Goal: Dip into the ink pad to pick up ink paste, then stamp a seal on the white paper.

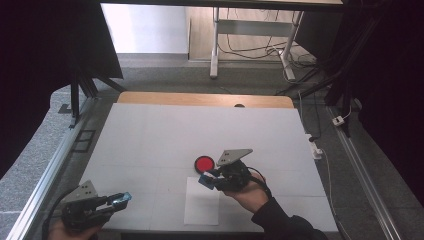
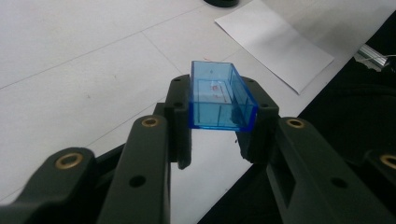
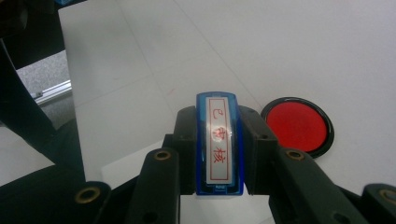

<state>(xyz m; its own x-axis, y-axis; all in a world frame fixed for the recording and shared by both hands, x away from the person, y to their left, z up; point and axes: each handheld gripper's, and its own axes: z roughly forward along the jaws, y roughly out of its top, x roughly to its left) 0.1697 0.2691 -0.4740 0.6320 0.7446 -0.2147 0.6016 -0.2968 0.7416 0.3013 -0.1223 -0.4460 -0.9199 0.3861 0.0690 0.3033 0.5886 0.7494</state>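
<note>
Starting with the right tool point(image 3: 218, 154): in the right gripper view we've got its two black jaws clamped on a blue stamp point(image 3: 219, 144), face up toward the camera, so we can read red characters inside a red border on its pale strip. Just right of the jaws in that frame sits a round red ink pad point(image 3: 297, 126) in a black case, lying flat on the white table point(image 3: 303, 42). In the high view the same tool point(image 1: 209, 178) is low center of the frame, with a person's right hand point(image 1: 247, 192) wrapped around it and the ink pad point(image 1: 204, 163) just up and left of the tip. A white sheet of paper point(image 1: 202, 201) lies below the tool, near the bottom edge of the table point(image 1: 165, 130).

The left tool point(image 2: 219, 126) is gripping too: in the left gripper view the jaws pinch a clear blue plastic cap point(image 2: 221, 96), open side toward us, hollow inside. The paper point(image 2: 275, 42) shows in the upper right of that frame. In the high view the left tool point(image 1: 121, 199) is down in the lower left corner, held off near the table's edge, well apart from the right one, with the blue cap point(image 1: 123, 198) at its tip.
</note>
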